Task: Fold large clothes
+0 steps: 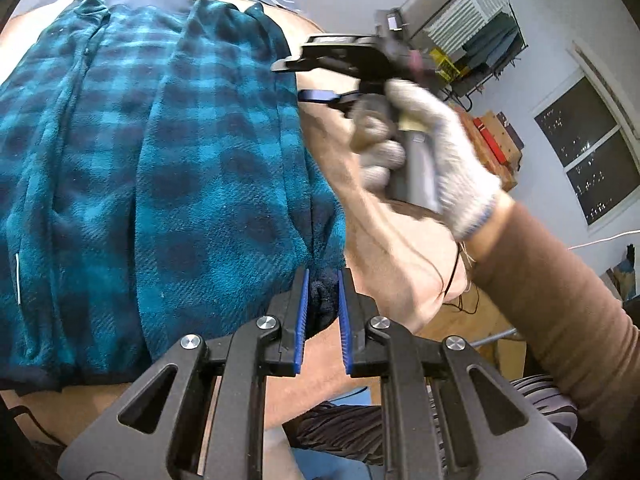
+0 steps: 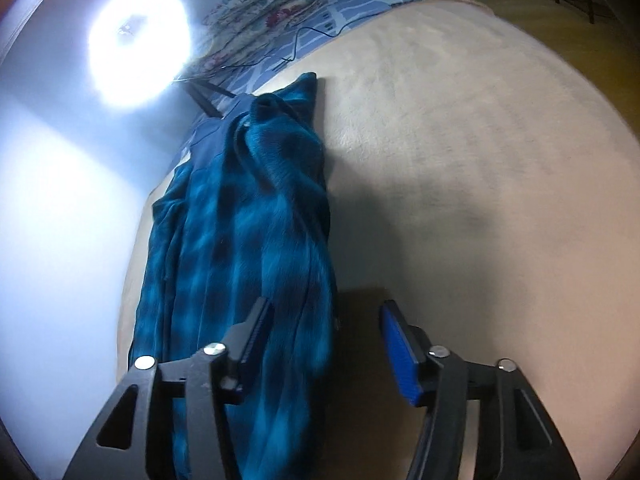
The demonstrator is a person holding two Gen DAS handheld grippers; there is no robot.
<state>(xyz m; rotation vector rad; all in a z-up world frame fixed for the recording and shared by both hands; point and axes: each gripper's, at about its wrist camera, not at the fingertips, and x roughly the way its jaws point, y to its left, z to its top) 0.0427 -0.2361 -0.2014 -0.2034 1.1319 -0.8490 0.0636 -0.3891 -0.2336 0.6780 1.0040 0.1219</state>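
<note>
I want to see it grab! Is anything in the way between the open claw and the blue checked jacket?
Nothing visible. The right claw hangs open right over the jacket's edge on the beige cover. The left claw already pinches a corner.

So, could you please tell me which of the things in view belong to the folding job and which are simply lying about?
Part of the job:
- plaid fleece garment
- left gripper, shut on its corner
- right gripper, open
- beige blanket underneath

Lying about:
- floral bedding
- black cable
- clothes rack
</note>
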